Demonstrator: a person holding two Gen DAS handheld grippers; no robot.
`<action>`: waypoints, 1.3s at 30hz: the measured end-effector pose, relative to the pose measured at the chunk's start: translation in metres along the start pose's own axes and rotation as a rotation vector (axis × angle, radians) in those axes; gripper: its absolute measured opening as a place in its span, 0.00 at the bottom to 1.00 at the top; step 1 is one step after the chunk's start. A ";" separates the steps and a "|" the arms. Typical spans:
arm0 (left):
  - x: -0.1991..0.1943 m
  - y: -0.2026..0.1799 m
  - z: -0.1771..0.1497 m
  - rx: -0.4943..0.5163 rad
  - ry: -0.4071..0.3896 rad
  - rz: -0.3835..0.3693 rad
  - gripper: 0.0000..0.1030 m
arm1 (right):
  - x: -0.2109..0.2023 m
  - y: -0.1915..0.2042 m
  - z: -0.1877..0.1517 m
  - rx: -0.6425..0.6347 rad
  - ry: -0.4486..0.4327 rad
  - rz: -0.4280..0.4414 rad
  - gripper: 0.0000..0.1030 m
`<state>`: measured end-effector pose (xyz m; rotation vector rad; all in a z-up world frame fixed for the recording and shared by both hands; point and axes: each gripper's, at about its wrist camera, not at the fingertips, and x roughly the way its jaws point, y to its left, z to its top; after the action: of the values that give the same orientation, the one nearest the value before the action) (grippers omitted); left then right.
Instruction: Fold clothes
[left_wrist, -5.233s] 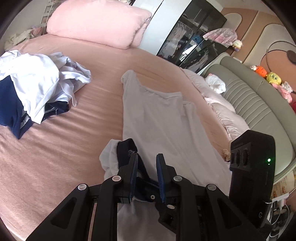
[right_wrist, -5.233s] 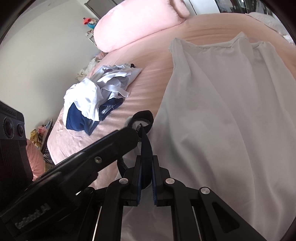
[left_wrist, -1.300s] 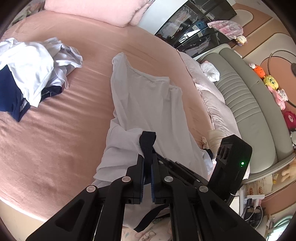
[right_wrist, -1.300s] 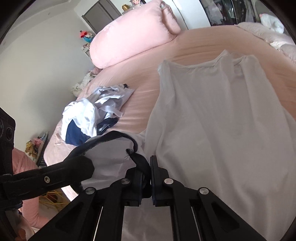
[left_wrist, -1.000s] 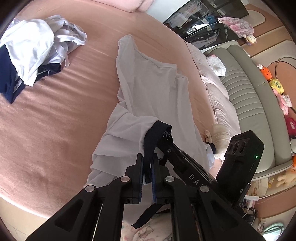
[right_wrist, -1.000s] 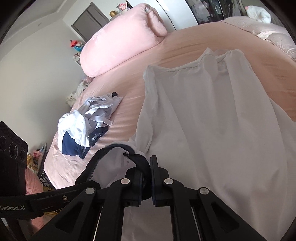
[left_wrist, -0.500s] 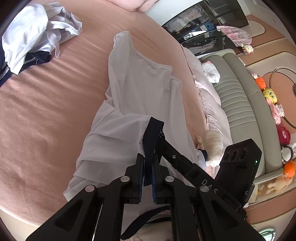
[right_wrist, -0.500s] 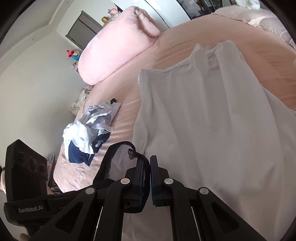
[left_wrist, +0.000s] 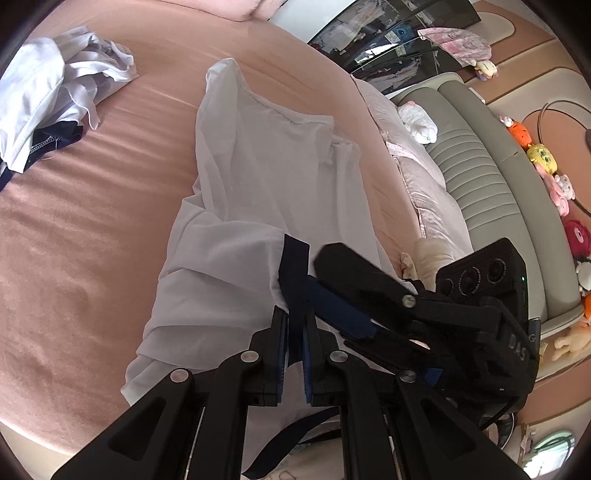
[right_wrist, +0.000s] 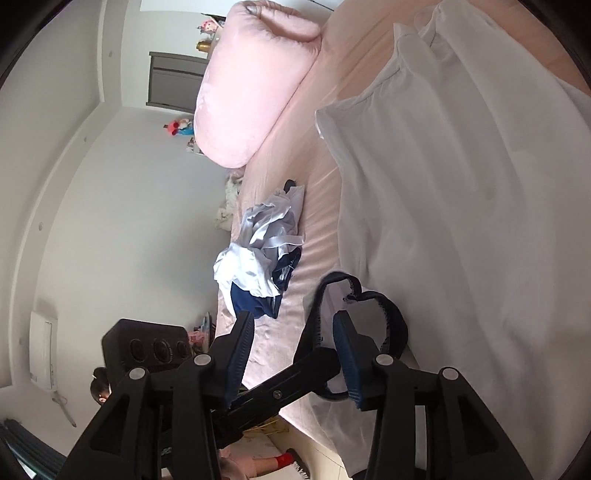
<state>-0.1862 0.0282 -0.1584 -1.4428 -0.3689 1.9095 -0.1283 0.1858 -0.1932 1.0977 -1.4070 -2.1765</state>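
A white long-sleeved shirt (left_wrist: 273, 177) lies lengthwise on the pink bed (left_wrist: 74, 229), one sleeve drawn in over its lower part. That sleeve ends in a navy cuff (left_wrist: 295, 266). My left gripper (left_wrist: 294, 332) is shut on the cuff. Just right of it is my right gripper (left_wrist: 317, 273), rolled onto its side. In the right wrist view the right gripper (right_wrist: 291, 339) has its jaws opening. The cuff loop (right_wrist: 373, 299) and the left gripper's fingers (right_wrist: 295, 376) sit between them, and neither blue pad presses on the cuff.
A heap of white and navy clothes (left_wrist: 48, 96) lies on the bed's left side, also in the right wrist view (right_wrist: 258, 254). A big pink pillow (right_wrist: 258, 81) rests at the bed's head. A grey padded bench (left_wrist: 480, 177) with plush toys (left_wrist: 539, 155) runs along the right.
The right gripper's jaws have parted from shut and released the navy cuff, and the gripper has rolled sideways. The left gripper has stayed shut on the cuff.
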 end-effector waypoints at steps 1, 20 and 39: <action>0.001 -0.001 -0.001 0.008 0.005 0.005 0.06 | 0.004 0.000 0.000 -0.009 0.002 -0.023 0.43; 0.001 0.008 -0.005 0.015 0.083 0.188 0.07 | 0.022 -0.002 -0.008 -0.117 -0.050 -0.168 0.09; -0.030 0.025 -0.019 0.161 -0.011 0.274 0.63 | 0.000 -0.025 0.008 -0.006 -0.128 -0.085 0.09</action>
<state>-0.1737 -0.0138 -0.1581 -1.4345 -0.0199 2.1095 -0.1308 0.2023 -0.2139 1.0506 -1.4299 -2.3471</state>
